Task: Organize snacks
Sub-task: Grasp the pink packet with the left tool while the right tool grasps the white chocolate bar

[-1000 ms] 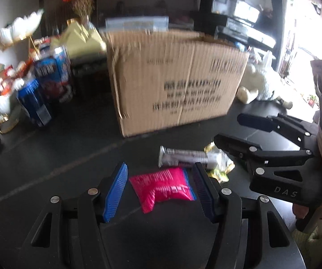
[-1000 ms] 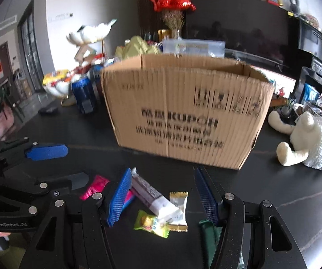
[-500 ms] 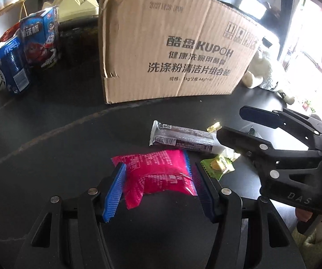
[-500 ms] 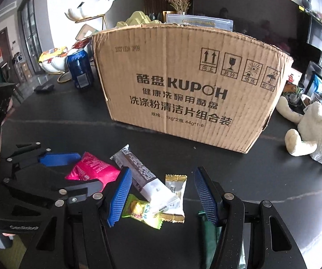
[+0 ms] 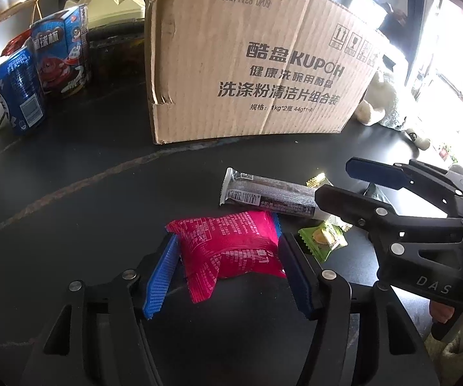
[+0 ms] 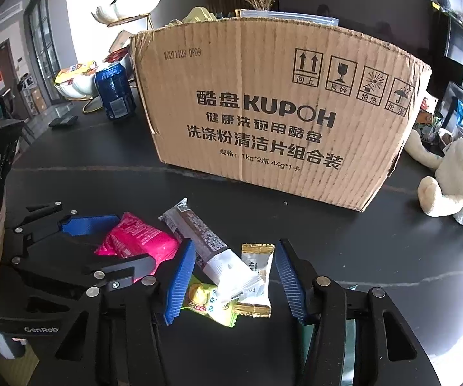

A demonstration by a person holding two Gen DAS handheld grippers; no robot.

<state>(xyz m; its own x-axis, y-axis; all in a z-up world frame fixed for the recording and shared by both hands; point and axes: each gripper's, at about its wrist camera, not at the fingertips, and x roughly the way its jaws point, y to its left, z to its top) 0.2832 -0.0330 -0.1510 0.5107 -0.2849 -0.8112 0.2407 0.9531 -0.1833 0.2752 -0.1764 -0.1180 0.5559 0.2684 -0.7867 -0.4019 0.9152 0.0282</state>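
A pink snack packet [image 5: 231,244] lies on the black table between the open jaws of my left gripper [image 5: 228,267]; the pads sit close to its sides. It also shows in the right wrist view [image 6: 138,241]. My right gripper [image 6: 234,276] is open around the end of a grey-and-white snack bar [image 6: 212,251], a gold-and-white candy [image 6: 257,270] and a green-yellow candy [image 6: 209,302]. The bar [image 5: 270,194] and green candy [image 5: 323,239] also show in the left wrist view. A cardboard box [image 6: 276,112] stands behind the snacks.
A blue can [image 5: 19,93] and a blue snack cup [image 5: 61,54] stand left of the box. A white plush toy [image 6: 457,186] lies to the right. A white bowl of snacks [image 6: 73,80] sits far left. A dark green packet [image 6: 349,337] lies under my right gripper.
Both grippers have moved forward and lower toward the snacks. The pink packet now sits deeper between the left jaws, and the bar and candies sit between the right jaws.
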